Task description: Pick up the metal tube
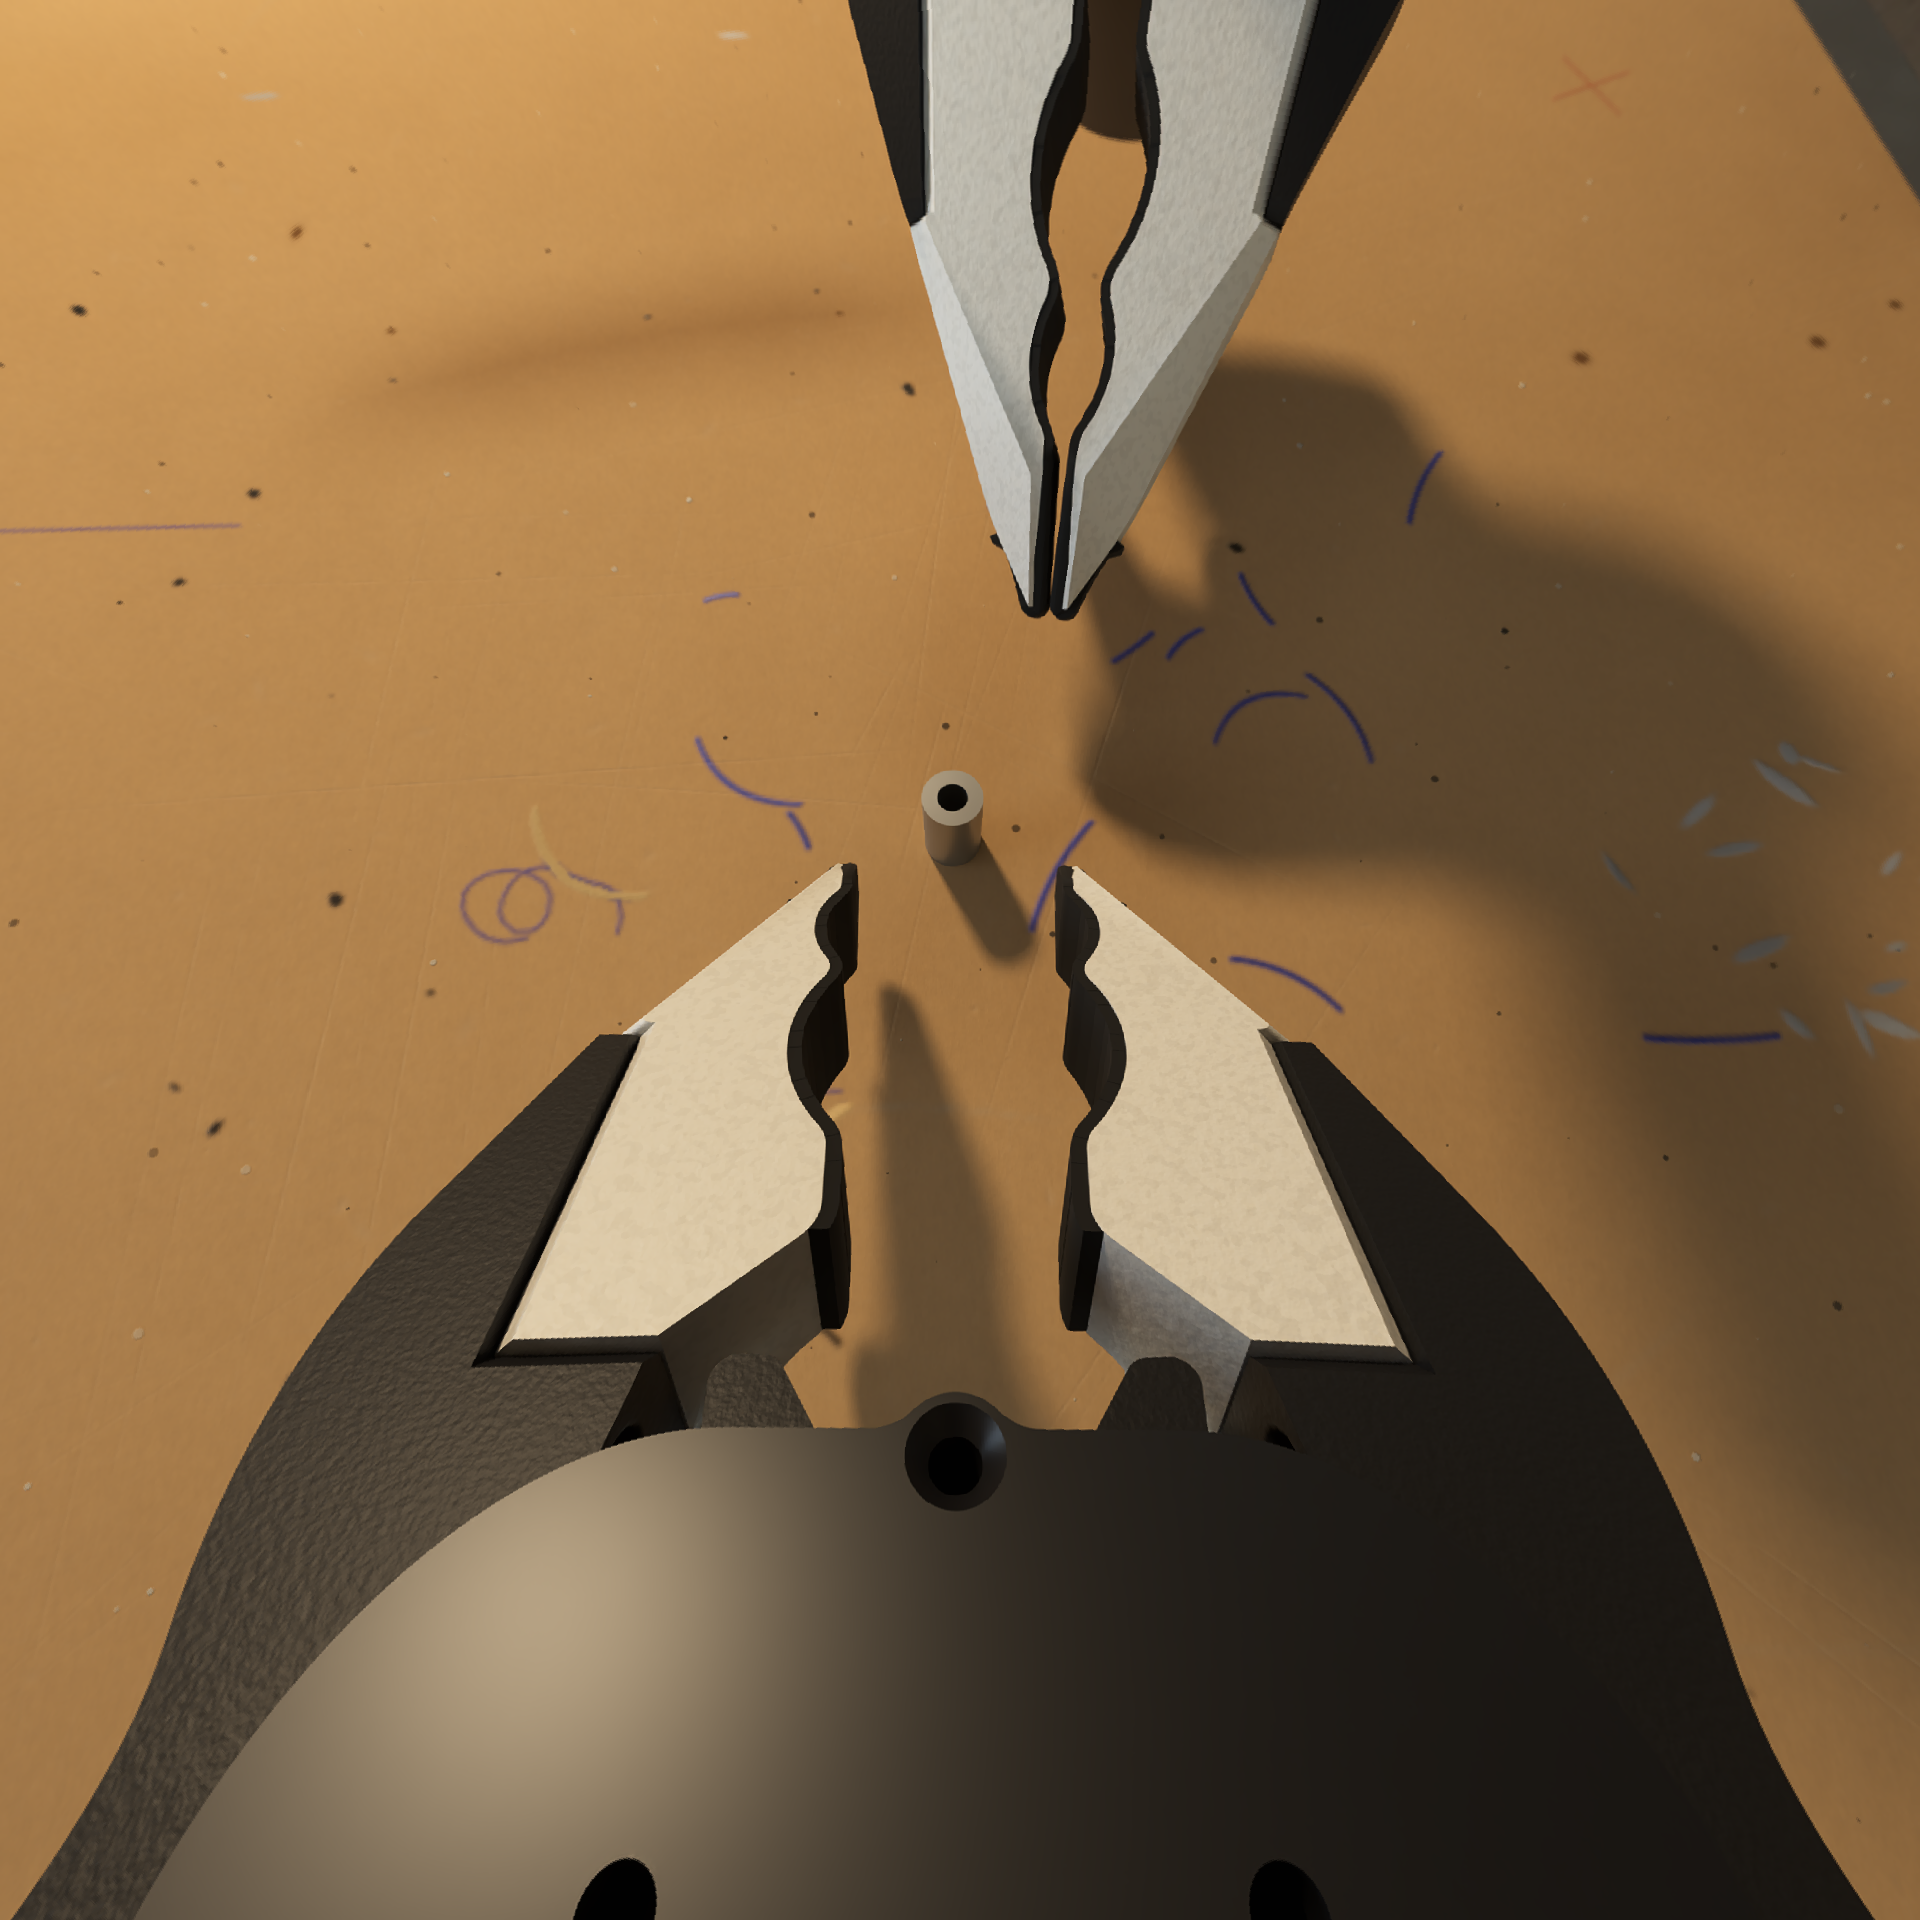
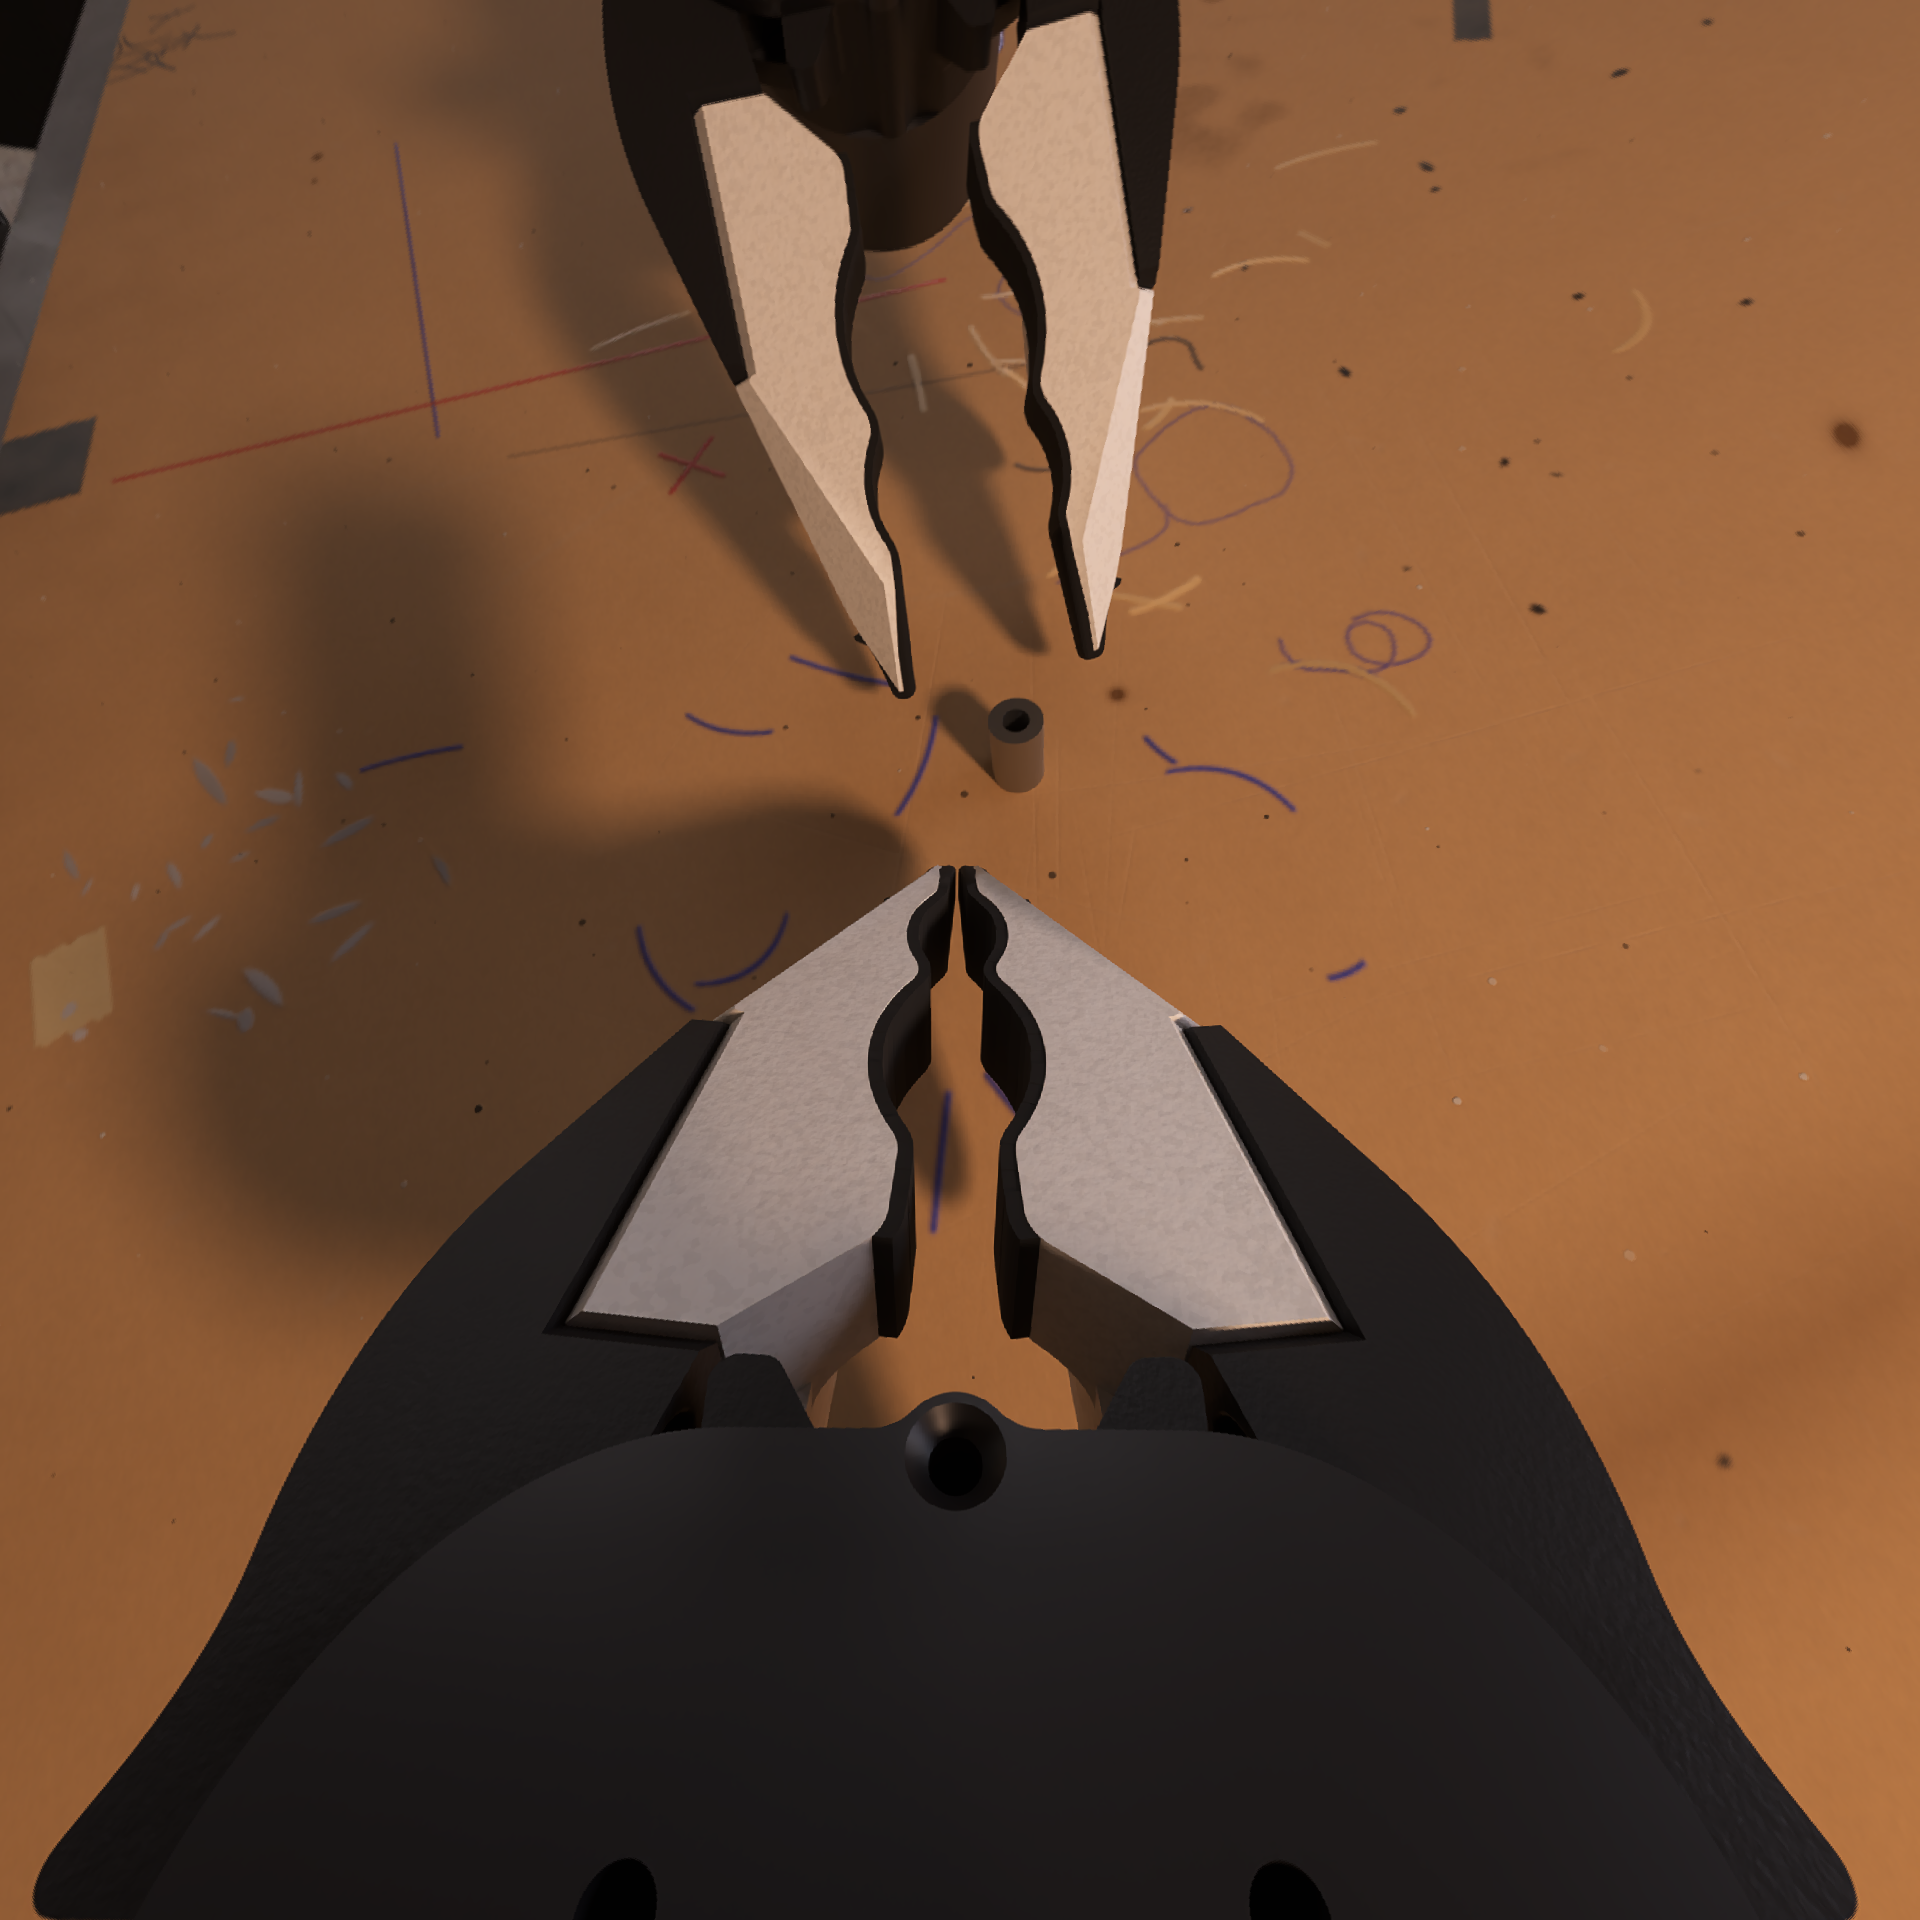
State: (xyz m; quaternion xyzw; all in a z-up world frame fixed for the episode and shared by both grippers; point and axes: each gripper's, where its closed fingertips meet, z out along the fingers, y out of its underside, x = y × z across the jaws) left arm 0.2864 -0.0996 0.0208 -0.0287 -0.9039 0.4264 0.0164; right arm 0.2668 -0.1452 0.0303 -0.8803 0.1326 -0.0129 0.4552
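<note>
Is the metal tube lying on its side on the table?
No, the metal tube stands upright on the table, its open bore facing up, just ahead of the left gripper.

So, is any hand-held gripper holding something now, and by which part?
Nothing is held. The metal tube stands free on the table; the left hand-held gripper is open, the right hand-held gripper shut empty.

Metal tube (image 1: 952, 817), short grey hollow cylinder, standing upright on end, dark bore facing up, at 12 o'clock just ahead in left wrist view
</note>
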